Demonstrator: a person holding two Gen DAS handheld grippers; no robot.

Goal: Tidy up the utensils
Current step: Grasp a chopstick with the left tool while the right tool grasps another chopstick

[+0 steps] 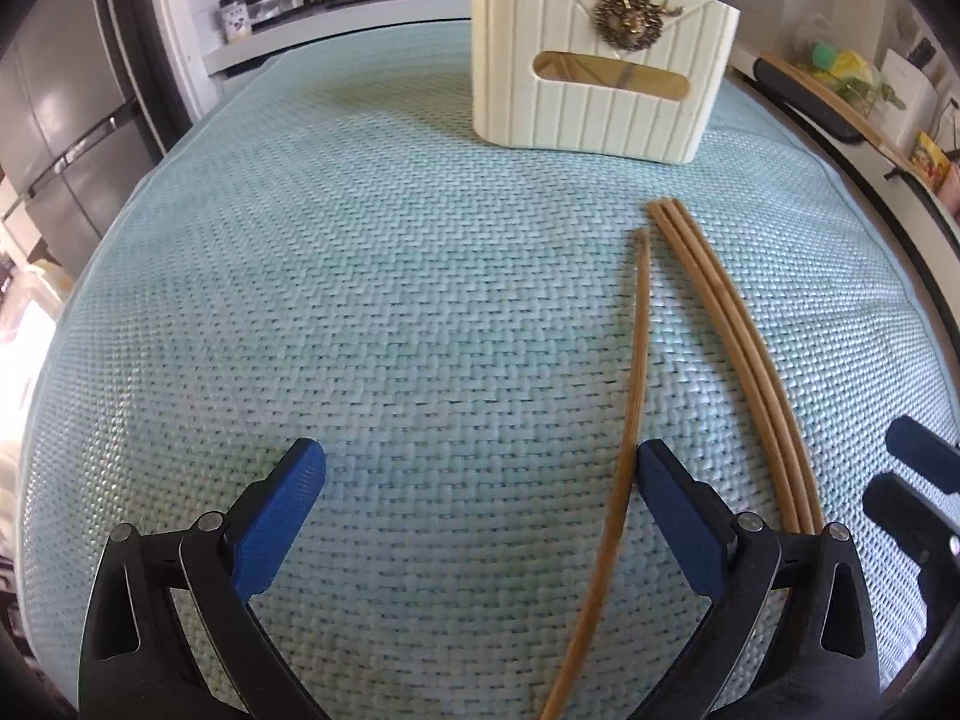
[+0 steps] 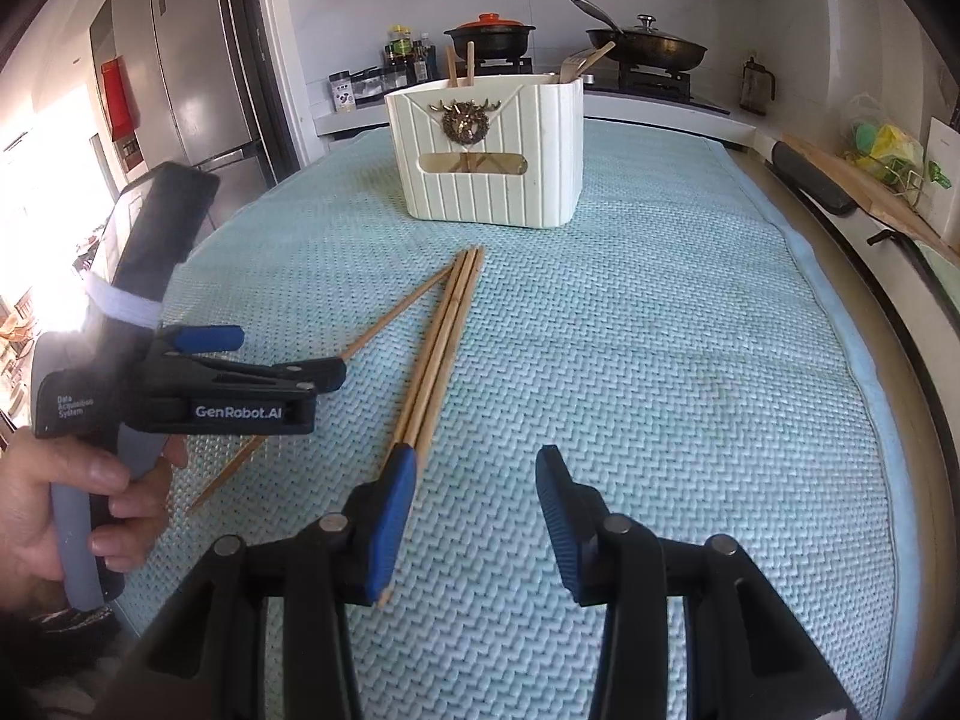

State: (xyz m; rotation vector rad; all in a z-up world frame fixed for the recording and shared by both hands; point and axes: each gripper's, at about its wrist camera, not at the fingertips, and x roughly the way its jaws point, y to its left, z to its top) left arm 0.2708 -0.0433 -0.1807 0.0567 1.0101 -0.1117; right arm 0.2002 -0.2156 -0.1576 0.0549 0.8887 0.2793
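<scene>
three slender bamboo chopsticks are seen bundled on the woven, pale-blue mat covering the table, a fourth chopstick lying just beside them. behind stands a ribbed cream holder. the left claw is spread apart around nothing; the right claw is likewise parted and empty.

- The left wrist view looks steeply down, close over the woven mat, toward the holder.
- The right wrist view sits beside it, facing likewise.
- Both share the mat, the holder and the chopsticks.
</scene>
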